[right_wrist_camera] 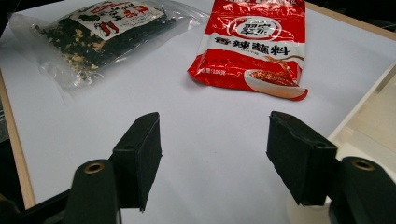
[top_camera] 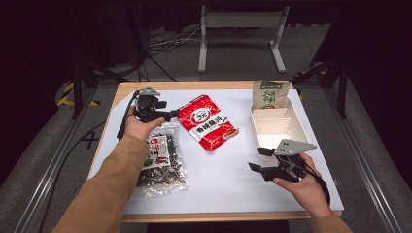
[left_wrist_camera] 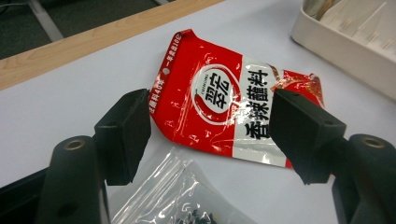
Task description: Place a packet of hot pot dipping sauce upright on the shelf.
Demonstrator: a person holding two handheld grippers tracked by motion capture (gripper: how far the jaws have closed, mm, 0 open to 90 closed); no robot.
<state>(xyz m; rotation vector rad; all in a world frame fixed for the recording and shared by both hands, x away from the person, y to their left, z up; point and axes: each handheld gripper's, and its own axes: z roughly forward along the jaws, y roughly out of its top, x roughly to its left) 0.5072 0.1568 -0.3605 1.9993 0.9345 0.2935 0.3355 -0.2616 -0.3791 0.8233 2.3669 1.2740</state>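
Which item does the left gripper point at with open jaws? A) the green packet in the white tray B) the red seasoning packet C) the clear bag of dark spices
B: in the left gripper view, the red seasoning packet lies framed between the left gripper jaws, untouched.
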